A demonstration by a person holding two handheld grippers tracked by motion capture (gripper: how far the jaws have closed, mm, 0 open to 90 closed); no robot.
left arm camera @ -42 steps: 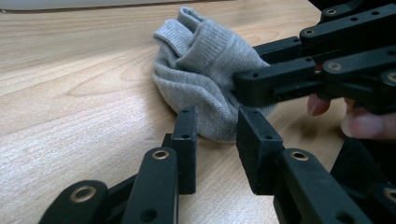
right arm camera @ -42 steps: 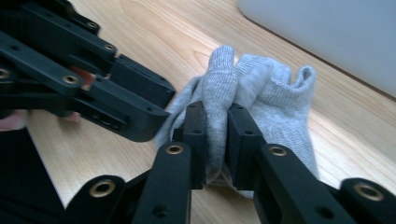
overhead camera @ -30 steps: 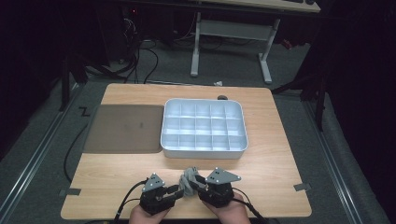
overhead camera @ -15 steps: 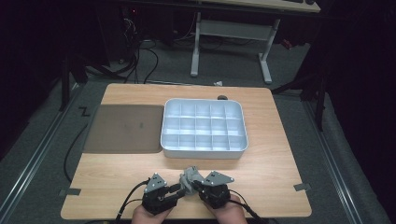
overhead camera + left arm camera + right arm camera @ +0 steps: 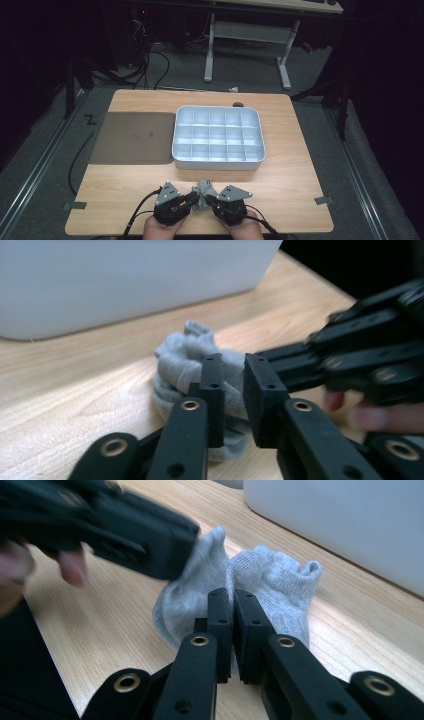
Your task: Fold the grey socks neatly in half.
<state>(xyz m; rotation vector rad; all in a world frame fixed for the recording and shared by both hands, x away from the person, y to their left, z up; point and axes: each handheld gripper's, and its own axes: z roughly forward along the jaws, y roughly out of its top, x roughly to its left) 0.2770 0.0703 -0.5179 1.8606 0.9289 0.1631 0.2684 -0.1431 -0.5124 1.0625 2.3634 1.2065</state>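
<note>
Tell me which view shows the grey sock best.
The right gripper view: the grey sock lies close, sharp, with its folds plain. The left gripper view shows it partly behind the jaws. The high view shows a small lump between both grippers.

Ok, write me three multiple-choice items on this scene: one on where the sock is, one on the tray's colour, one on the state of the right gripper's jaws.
1. Where is the grey sock?
A. in the tray
B. on the table between the two grippers
C. on the dark mat

2. What colour is the compartment tray?
A. white
B. red
C. black

3. How do the right gripper jaws stand?
A. wide open
B. shut on the sock
C. shut on the tray rim

Key: 1 B, the sock lies near the table's front edge, between the left gripper and the right one. 2 A, its walls are white. 3 B, the jaws pinch grey fabric.
</note>
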